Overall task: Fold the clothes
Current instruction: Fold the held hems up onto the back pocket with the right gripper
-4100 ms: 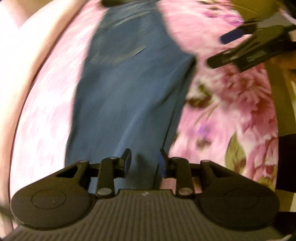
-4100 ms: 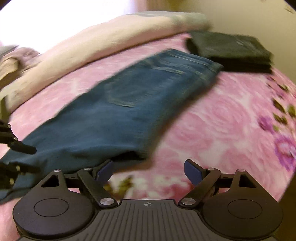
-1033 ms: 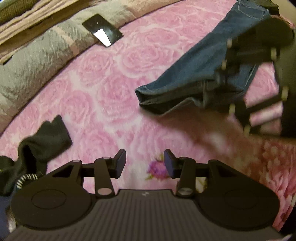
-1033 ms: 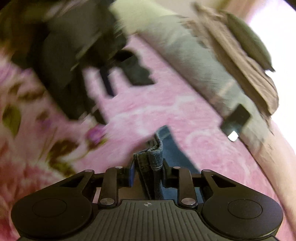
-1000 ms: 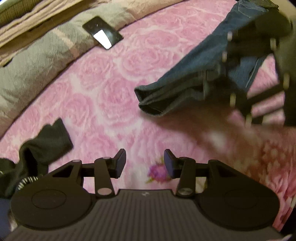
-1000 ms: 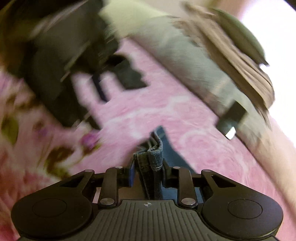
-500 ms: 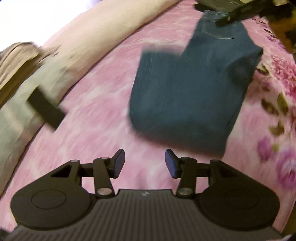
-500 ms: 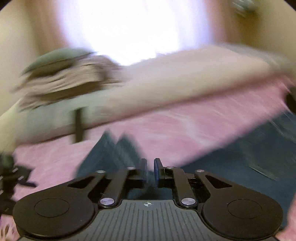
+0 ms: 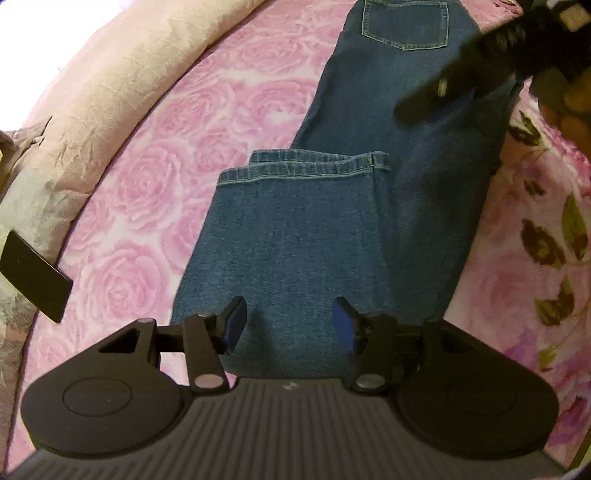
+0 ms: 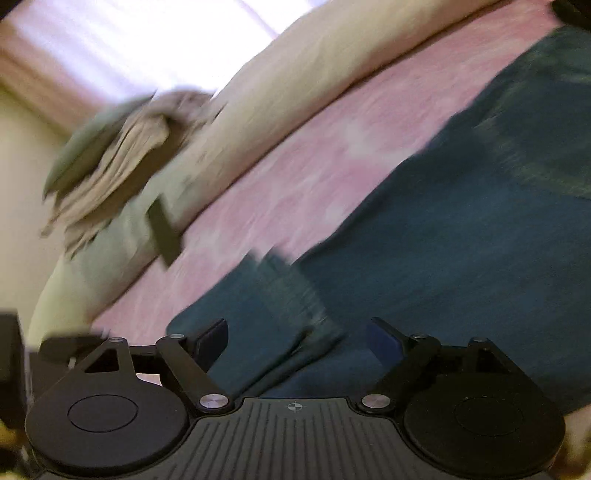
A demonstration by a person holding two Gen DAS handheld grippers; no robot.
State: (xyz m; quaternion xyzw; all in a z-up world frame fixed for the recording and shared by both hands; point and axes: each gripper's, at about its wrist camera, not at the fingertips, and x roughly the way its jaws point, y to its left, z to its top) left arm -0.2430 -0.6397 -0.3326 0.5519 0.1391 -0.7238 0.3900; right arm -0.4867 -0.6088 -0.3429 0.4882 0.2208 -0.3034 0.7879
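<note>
A pair of blue jeans [image 9: 332, 229] lies on the pink rose-patterned bedspread [image 9: 155, 177], its leg ends folded up so the hems [image 9: 306, 171] lie across the thighs below the back pocket [image 9: 404, 22]. My left gripper [image 9: 290, 326] is open and empty just above the fold at the near end. My right gripper [image 10: 297, 339] is open over the jeans [image 10: 443, 258], which are blurred in the right wrist view. The right gripper also shows in the left wrist view [image 9: 476, 62], at the top right above the jeans.
A beige blanket roll [image 9: 110, 74] runs along the far side of the bed. A black phone [image 9: 33, 275] lies at the left on a grey blanket; it also shows in the right wrist view [image 10: 164, 230]. A pile of folded cloth [image 10: 122, 151] sits behind it.
My right gripper carried the leg hems over the jeans, then opened and let them go. The left gripper swung to face the folded jeans.
</note>
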